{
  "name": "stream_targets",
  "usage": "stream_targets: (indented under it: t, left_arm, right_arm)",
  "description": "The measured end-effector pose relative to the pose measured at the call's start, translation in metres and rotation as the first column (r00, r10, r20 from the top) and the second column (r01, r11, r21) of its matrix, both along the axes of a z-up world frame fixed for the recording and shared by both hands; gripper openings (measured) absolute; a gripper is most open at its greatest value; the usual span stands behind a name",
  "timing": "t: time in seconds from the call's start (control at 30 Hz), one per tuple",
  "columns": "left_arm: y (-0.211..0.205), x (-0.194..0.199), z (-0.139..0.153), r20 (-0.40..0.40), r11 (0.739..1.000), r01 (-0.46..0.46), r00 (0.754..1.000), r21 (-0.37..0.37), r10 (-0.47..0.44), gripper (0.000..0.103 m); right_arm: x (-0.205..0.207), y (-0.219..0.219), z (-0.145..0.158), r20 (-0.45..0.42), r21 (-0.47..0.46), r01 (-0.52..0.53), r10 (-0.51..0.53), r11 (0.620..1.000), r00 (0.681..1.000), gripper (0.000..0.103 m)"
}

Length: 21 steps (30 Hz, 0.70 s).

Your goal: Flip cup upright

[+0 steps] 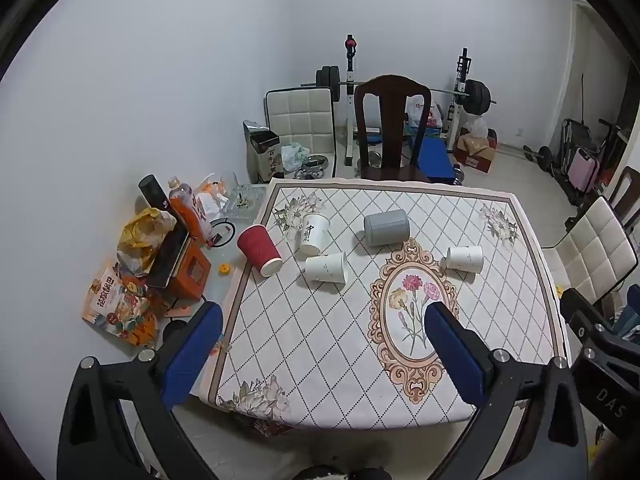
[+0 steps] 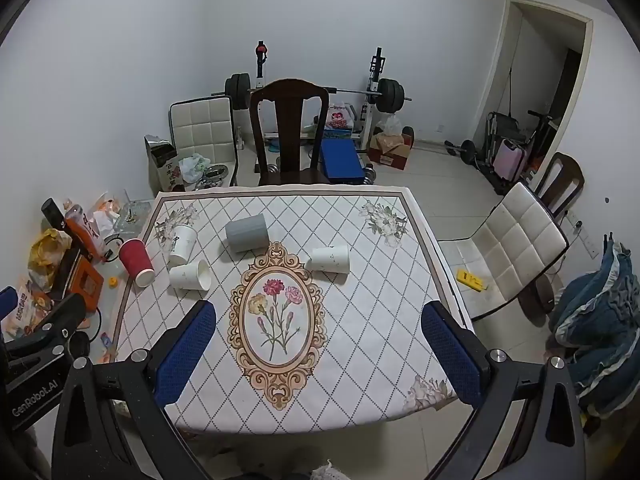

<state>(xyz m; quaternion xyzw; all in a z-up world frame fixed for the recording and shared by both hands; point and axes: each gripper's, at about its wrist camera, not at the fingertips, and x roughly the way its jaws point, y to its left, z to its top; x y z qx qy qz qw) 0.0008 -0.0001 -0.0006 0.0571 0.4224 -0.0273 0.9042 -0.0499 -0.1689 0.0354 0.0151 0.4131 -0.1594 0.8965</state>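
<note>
Several cups lie on their sides on the patterned tablecloth (image 1: 320,340). A red ribbed paper cup (image 1: 259,250) lies at the left edge, also in the right wrist view (image 2: 137,261). A white cup with black writing (image 1: 314,233) (image 2: 182,242), a white speckled cup (image 1: 326,267) (image 2: 190,275), a grey cup (image 1: 386,227) (image 2: 246,232) and another white speckled cup (image 1: 465,258) (image 2: 330,259) lie across the far half. My left gripper (image 1: 324,320) is open and empty above the near table edge. My right gripper (image 2: 320,320) is open and empty, near the same edge.
A dark wooden chair (image 1: 390,128) stands at the table's far side. Bags, bottles and boxes (image 1: 160,256) are piled left of the table. A white padded chair (image 2: 516,248) stands to the right. A barbell rack (image 2: 320,92) stands at the back wall.
</note>
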Motion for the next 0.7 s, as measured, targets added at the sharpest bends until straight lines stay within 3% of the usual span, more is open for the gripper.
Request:
stream_targets:
  t: [0.7]
  left_arm:
    - [-0.012,0.006,0.003,0.012,1.000,0.001,1.000,-0.019,0.000,0.103]
  right_arm:
    - [0.002,-0.015,0.012,0.004,-0.008,0.001,-0.001,1.000,1.000,0.103]
